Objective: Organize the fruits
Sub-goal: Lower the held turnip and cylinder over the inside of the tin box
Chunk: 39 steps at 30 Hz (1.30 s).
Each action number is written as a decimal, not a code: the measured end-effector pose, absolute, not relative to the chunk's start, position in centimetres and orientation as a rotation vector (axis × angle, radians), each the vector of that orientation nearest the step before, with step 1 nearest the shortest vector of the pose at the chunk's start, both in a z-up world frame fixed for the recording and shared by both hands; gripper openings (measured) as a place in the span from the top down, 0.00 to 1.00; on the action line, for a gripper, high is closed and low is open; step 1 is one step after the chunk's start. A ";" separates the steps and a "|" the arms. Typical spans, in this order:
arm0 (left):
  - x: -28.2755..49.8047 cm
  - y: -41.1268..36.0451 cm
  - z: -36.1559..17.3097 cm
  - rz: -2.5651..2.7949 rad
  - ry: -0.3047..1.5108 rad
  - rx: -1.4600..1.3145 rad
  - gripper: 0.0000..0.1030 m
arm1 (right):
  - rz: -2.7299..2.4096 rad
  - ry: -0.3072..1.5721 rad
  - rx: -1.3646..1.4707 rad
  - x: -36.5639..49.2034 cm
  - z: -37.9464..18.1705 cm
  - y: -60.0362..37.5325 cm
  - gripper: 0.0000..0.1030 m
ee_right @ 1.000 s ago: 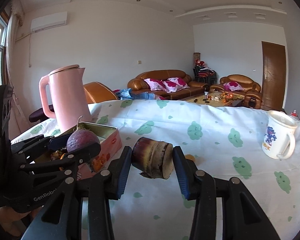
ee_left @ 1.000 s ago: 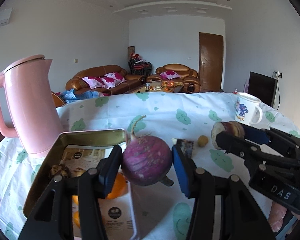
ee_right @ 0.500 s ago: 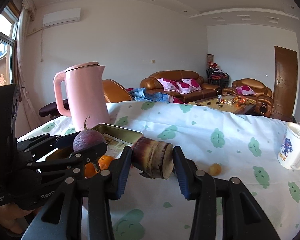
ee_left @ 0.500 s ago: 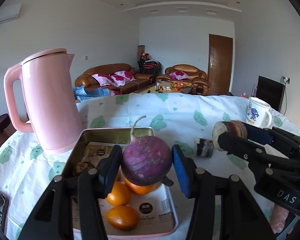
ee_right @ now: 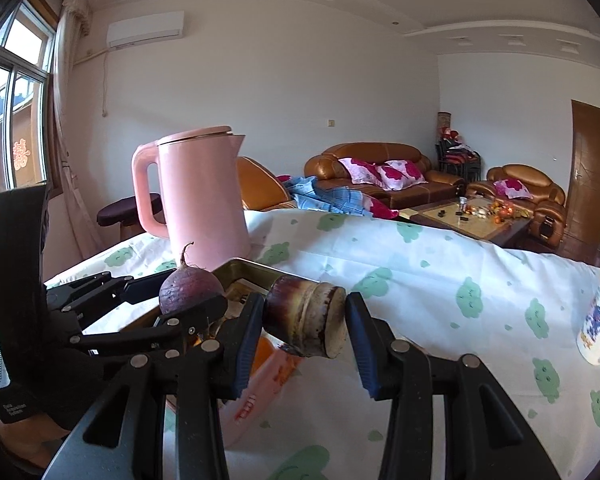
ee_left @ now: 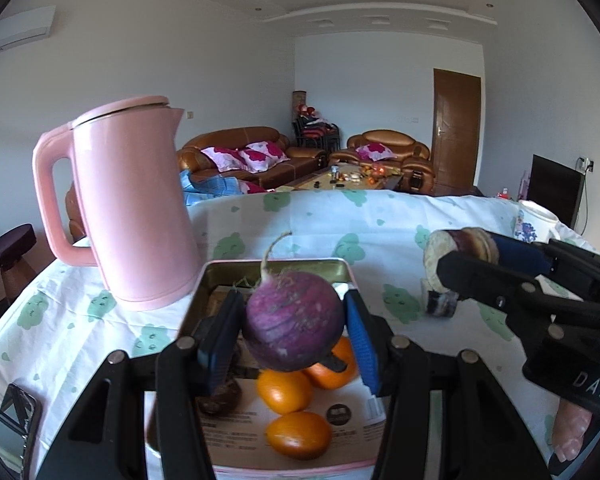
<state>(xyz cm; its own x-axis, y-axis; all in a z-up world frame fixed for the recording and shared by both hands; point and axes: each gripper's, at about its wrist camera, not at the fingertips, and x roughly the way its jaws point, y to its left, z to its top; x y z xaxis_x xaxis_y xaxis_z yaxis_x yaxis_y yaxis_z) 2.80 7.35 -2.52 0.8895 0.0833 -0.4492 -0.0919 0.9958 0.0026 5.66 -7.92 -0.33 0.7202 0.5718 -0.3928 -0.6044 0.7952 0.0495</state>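
The left gripper [ee_left: 294, 332] is clenching a round purple radish [ee_left: 295, 322] between its blue pads, holding it in the air at the centre of the left wrist view, right above an open metal tin [ee_left: 204, 284]. Three oranges [ee_left: 285, 391] are lying in the tin's lower half, on printed paper, with a dark lump just left of them that is too shadowed to name. The right gripper [ee_right: 305, 322] is grasping a short brown cut stalk piece [ee_right: 306, 320], pale cut end facing right, at the middle of the right wrist view, just right of the tin. A pink kettle [ee_left: 128, 208] is standing upright on the green-patterned tablecloth [ee_right: 420, 280], just beside the tin's upper left corner. A white mug [ee_right: 598, 332] is sitting at the right edge of the right wrist view. A phone [ee_left: 14, 428] is lying at the lower left.
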 end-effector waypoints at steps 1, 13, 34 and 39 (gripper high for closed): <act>2.7 7.6 -2.5 0.096 0.466 -0.022 0.49 | 0.656 0.407 -0.088 5.7 -0.3 -7.6 0.57; 2.8 10.5 -2.9 0.152 0.486 -0.043 0.49 | 0.699 0.407 -0.117 5.7 -0.3 -4.8 0.57; 4.4 12.6 -4.5 0.181 0.559 -0.032 0.49 | 0.726 0.489 -0.130 7.9 -2.6 -1.4 0.57; 4.8 12.7 -4.8 0.177 0.575 -0.027 0.49 | 0.721 0.511 -0.138 8.4 -3.2 -0.8 0.57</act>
